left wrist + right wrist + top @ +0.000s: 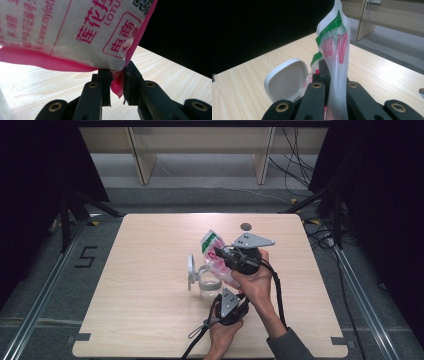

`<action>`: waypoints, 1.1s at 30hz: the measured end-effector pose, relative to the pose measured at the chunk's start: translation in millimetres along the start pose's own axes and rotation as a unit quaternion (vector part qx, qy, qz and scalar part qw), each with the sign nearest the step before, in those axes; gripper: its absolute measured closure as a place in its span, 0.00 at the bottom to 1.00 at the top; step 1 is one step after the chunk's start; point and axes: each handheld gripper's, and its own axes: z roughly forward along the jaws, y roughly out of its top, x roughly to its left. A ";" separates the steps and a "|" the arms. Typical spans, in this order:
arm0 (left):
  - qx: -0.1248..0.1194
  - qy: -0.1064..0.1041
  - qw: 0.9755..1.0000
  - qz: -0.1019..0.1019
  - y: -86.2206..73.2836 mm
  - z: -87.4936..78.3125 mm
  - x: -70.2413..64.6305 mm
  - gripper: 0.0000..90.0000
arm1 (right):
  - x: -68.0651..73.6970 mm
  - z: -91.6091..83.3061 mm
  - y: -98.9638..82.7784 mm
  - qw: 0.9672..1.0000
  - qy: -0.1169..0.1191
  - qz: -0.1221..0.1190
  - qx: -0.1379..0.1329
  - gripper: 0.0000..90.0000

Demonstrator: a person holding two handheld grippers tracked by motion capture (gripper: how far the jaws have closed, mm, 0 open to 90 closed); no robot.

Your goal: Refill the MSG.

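A plastic bag point(210, 242), white with pink and green print, hangs tilted over the table between both grippers. My right gripper point(220, 254), with a grey plate on top, is shut on the bag's upper part point(335, 47). My left gripper point(234, 290) comes from below and is shut on the bag's pink lower corner point(117, 86). In the left gripper view the printed face of the bag point(75, 30) spreads above the jaws. Just under the bag a clear jar point(207, 285) stands on the table, its white hinged lid point(191, 267) flipped open to the left.
The light wooden table point(140, 320) has bare room to the left, right and front. A small dark round disc point(245, 226) lies near the far edge. In the right gripper view the open lid point(287, 80) stands left of the jaws. Wooden furniture legs stand beyond the table.
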 end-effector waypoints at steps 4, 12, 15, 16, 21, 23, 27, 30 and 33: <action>0.001 -0.001 1.000 0.002 1.0 -0.4 -0.7 0.86 | 1.0 0.9 0.5 1.000 -0.002 -0.002 -0.006 1.00; -0.004 -0.005 1.000 -0.001 2.2 1.7 -2.1 0.86 | 1.8 1.4 1.9 1.000 -0.003 -0.014 -0.004 1.00; -0.002 -0.007 1.000 -0.001 2.8 2.2 -2.4 0.86 | 2.2 0.7 2.5 1.000 -0.009 -0.017 0.005 1.00; -0.003 -0.007 1.000 0.001 2.8 2.6 -2.4 0.86 | 3.5 0.5 2.4 1.000 -0.011 -0.011 0.006 1.00; -0.005 -0.007 1.000 0.000 3.3 3.2 -3.4 0.87 | 4.1 1.3 3.3 1.000 -0.011 -0.018 0.010 1.00; -0.006 -0.007 1.000 0.000 3.5 3.6 -3.3 0.87 | 4.4 1.8 3.7 1.000 -0.010 -0.023 0.010 1.00; -0.005 -0.006 1.000 0.000 3.8 3.5 -3.4 0.87 | 5.2 4.1 3.7 1.000 -0.009 -0.021 0.005 1.00; -0.007 -0.006 1.000 -0.001 3.9 3.9 -3.5 0.87 | 7.2 4.3 4.1 1.000 -0.014 -0.021 0.010 1.00; -0.008 -0.007 1.000 -0.003 4.2 4.0 -3.7 0.87 | 6.3 5.0 4.9 0.999 -0.008 -0.028 0.016 1.00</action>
